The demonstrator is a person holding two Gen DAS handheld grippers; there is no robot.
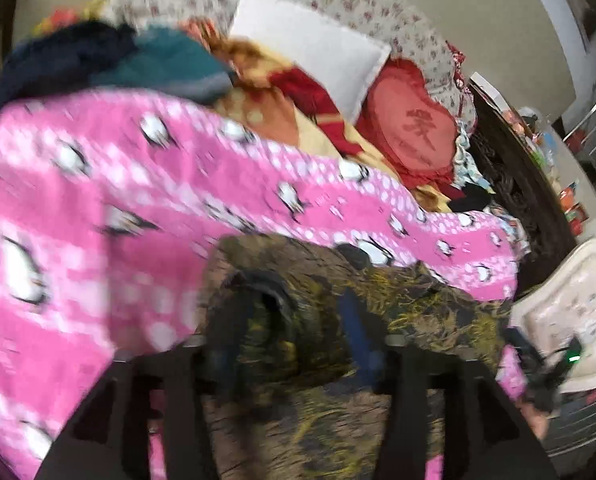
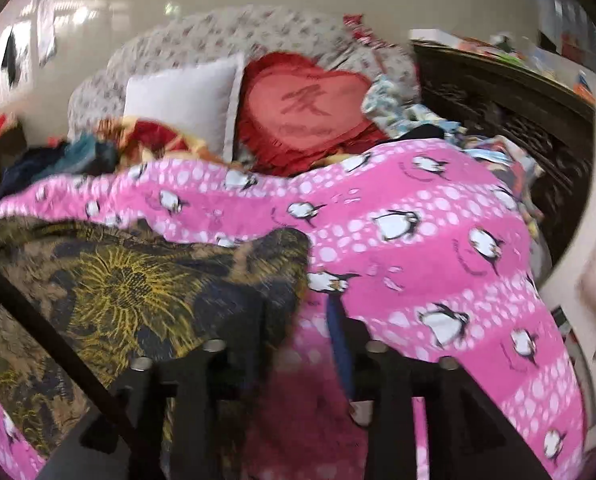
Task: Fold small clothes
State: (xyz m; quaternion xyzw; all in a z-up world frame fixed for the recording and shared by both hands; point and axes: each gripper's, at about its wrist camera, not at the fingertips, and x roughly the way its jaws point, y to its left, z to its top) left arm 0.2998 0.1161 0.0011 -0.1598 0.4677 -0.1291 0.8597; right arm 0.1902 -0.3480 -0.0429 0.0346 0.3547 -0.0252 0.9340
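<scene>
Both wrist views are pretty smeared, so take the fine detail with a grain of salt. The small garment, a dark brown cloth with a yellow flower print (image 1: 338, 312), lies spread on a pink fleece blanket with white dots and penguins (image 1: 97, 200) that covers the bed.

The left claw (image 1: 293, 344) hangs right over the garment with its jaws set apart; the cloth shows in the gap, but I can't see the fingers (image 1: 229, 320) pinching any of it.

The right claw (image 2: 298, 344) sits at the garment's right edge, jaws partly spread, mostly pink blanket showing between them. Nothing looks clamped there either.

Further back on the bed: a white square pillow (image 2: 181, 96), a red heart-shaped cushion with a frilly edge (image 2: 310, 116), and a heap of dark blue and teal clothes (image 1: 109, 60) off to the left.
</scene>
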